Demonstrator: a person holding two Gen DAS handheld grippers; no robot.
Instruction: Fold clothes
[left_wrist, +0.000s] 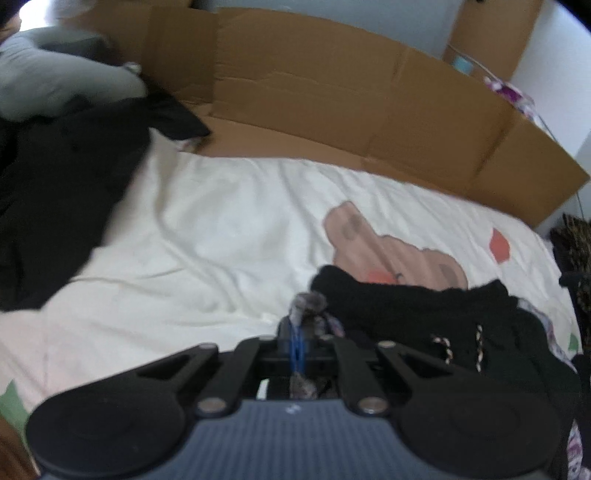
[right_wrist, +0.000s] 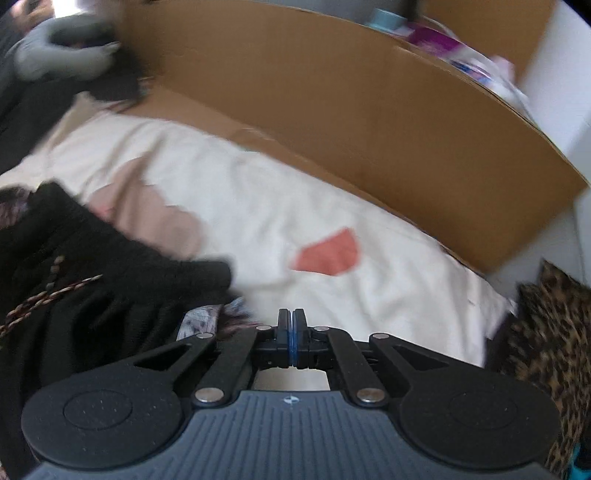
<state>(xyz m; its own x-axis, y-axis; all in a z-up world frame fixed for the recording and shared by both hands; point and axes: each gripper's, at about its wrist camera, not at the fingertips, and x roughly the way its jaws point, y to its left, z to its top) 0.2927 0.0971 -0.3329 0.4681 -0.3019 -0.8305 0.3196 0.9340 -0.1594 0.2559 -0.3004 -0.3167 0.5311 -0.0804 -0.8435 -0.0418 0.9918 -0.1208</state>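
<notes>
- A patterned grey-purple garment (left_wrist: 308, 306) is pinched in the left gripper (left_wrist: 297, 345); its jaws are clamped on a bunched fold, with cloth showing both beyond the tips and behind them.
- More of what looks like the same print (right_wrist: 201, 319) is seen just left of the right gripper (right_wrist: 292, 334), whose jaws are pressed together with nothing visible between them.
- A black knit garment with braided drawstrings (left_wrist: 424, 314) is heaped on the near-right part of the bed, partly over the patterned piece.
- Judged step: the patterned garment is being pulled clear of the pile so it can be spread out.
- A second corner should be taken by the right gripper before any stretching; a one-point hold only leaves the cloth bunched.
- The black knit should be kept from being dragged along; drawstrings (right_wrist: 44, 295) could snag.
- The open middle of the white printed bedsheet (left_wrist: 229, 229) is best used for laying flat.
- A larger black garment (left_wrist: 55, 192) occupies the far-left part of the bed and should be avoided.
- Flattened cardboard (left_wrist: 332, 110) stands along the far edge; cloth should be kept short of it.
- Both views are motion-blurred, so the exact grip point cannot be told.
</notes>
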